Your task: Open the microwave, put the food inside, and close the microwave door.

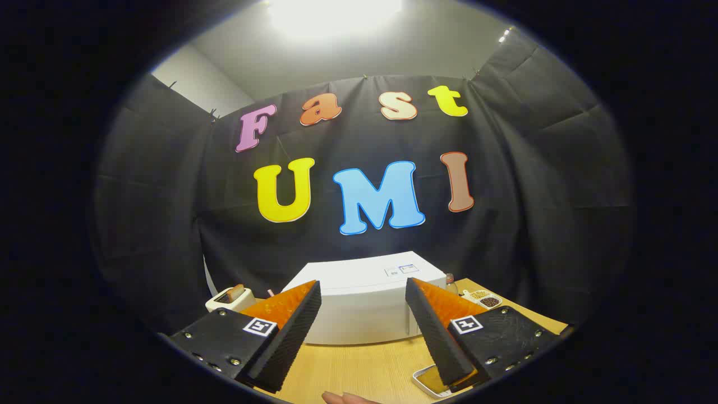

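Toaster [230,298]: stands on the wooden table [359,370] left of the left finger, a slice of bread sticking up from its slot; not part of the task.

Gripper [363,331]: fingers spread wide with nothing between them, raised above the table and aimed at the appliance beyond.

Microwave [364,303]: white, seen past and between the two fingers, door closed. A thin vertical line near its right side may be the door edge or handle; too small to confirm.

Fingertip [350,398]: a person's, resting at the near table edge between the fingers.

Food tray [435,381]: white dish with a yellowish-brown filling, on the table just under the right finger, partly hidden by it. Judged to be the food to load.

Small dishes [483,298] and a bottle [449,281]: right of the microwave, behind the right finger.

Assessment: opening step not begun. Next move calls for advancing to the door's right side and hooking or pinching the handle.
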`<state>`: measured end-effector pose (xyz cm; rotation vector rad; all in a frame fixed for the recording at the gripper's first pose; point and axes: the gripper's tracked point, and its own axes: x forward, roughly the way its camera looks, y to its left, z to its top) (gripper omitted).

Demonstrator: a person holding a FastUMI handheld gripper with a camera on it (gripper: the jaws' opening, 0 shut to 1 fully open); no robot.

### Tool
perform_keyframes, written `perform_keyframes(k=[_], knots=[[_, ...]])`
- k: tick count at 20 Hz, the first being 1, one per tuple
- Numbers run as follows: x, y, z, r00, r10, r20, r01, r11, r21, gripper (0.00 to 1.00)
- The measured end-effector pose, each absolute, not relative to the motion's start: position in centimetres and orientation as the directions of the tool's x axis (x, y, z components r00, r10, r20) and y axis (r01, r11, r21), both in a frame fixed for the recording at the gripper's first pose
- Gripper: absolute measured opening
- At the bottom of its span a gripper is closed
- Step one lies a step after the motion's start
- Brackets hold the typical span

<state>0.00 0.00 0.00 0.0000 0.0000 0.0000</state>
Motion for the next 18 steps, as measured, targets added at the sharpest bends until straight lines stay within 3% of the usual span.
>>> perform_keyframes(k=[8,18], knots=[[0.4,2.6,0.2,0.999,0.043,0.016,-0.041,0.995,-0.094,0.97],[0.8,2.6,0.1,0.998,0.064,0.019,-0.063,0.995,-0.078,0.97]])
